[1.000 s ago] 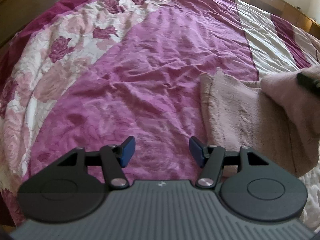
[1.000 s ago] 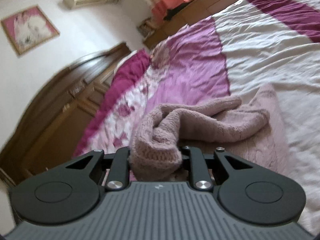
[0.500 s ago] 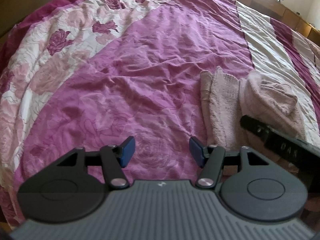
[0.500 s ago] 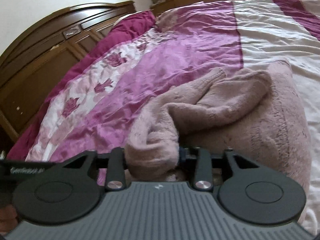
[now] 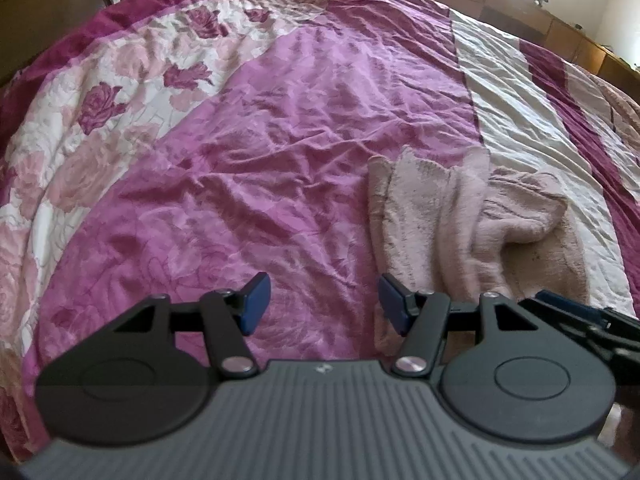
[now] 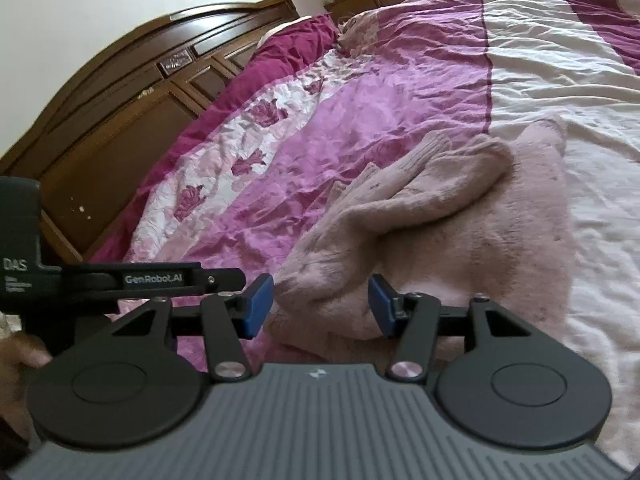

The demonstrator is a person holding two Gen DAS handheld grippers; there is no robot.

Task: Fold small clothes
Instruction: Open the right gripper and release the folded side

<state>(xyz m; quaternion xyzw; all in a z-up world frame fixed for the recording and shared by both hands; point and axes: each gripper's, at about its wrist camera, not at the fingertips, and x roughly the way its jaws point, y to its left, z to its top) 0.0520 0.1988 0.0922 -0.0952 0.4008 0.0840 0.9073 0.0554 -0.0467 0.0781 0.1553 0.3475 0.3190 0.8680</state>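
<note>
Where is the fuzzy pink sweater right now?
The pink sweater lies on the bed cover, right in front of the open right tool; in the left view it is on the right.

Garment (image 6: 440,216): you see fuzzy, matt pink knit.
Bedspread (image 5: 280,140): your work surface is crinkled cloth with a slight sheen.
Headboard (image 6: 120,120): glossy dark wood.
Gripper pads (image 6: 258,304): smooth blue, probably rubber, on matt black plastic.
</note>
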